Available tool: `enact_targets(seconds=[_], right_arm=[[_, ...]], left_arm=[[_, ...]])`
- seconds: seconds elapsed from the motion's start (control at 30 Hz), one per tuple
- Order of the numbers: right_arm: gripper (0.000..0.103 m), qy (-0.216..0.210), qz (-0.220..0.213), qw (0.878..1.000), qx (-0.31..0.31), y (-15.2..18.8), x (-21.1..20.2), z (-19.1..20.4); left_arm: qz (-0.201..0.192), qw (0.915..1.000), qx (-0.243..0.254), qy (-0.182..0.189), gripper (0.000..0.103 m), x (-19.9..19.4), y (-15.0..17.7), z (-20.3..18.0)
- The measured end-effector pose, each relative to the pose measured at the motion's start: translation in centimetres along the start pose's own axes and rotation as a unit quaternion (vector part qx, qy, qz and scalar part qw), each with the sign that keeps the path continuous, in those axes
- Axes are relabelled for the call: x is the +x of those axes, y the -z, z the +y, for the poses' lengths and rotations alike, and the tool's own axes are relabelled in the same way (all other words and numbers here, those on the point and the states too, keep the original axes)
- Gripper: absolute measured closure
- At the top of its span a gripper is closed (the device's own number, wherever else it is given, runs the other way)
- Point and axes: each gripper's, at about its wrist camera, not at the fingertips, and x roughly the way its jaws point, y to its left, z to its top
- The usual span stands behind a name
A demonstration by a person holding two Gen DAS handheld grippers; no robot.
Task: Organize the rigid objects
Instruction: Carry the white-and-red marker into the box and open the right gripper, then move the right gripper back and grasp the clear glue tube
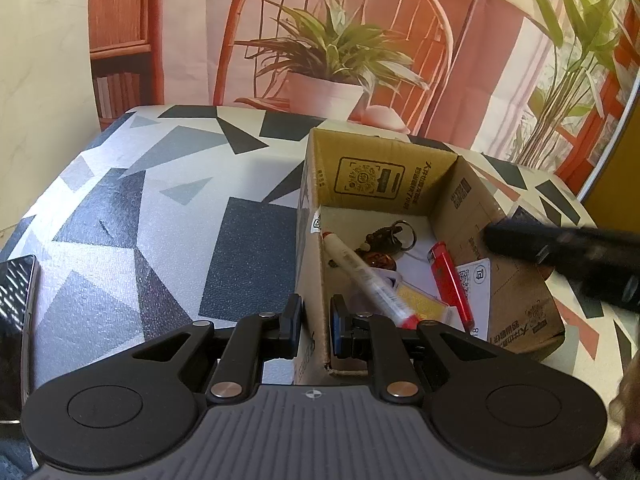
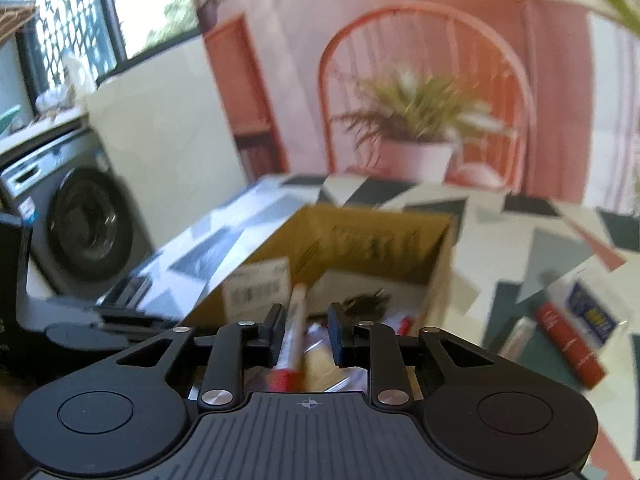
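Observation:
An open cardboard box [image 1: 516, 308] stands on the patterned table [image 1: 160, 220]. My left gripper [image 1: 316, 324] is shut on the box's near left wall, one finger outside and one inside. In the box lie a white marker with red ends [image 1: 368, 280], a bunch of keys [image 1: 384, 240], a red lighter [image 1: 450, 284] and some cards. My right gripper [image 2: 306, 332] hovers over the box [image 2: 360, 240], blurred, its jaws apart. The marker [image 2: 294, 328] shows between them, lying in the box and free of the pads. In the left wrist view the right gripper [image 1: 560, 256] is a dark blur over the box's right wall.
A dark phone [image 1: 16, 320] lies at the table's left edge. On the table to the right of the box lie a red tube [image 2: 568, 344] and a blue and yellow packet [image 2: 592, 316]. A washing machine [image 2: 80, 220] stands beyond the table's left side.

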Motion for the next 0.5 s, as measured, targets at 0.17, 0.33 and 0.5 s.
enact_targets(seconds=[0.17, 0.33, 0.5], right_arm=[[0.073, 0.060, -0.058, 0.996, 0.027, -0.3, -2.7, -3.1], [0.071, 0.132, -0.052, 0.988, 0.059, 1.1, -2.9, -7.0], [0.071, 0.158, -0.024, 0.983, 0.088, 3.4, -1.2, -9.7]], left_arm=[[-0.001, 1.0000, 0.008, -0.002, 0.087, 0.0, 0.1, -0.2], [-0.005, 0.9998, 0.017, -0.006, 0.087, -0.1, 0.1, -0.4], [-0.007, 0.9998, 0.019, -0.009, 0.087, -0.2, 0.2, -0.5]])
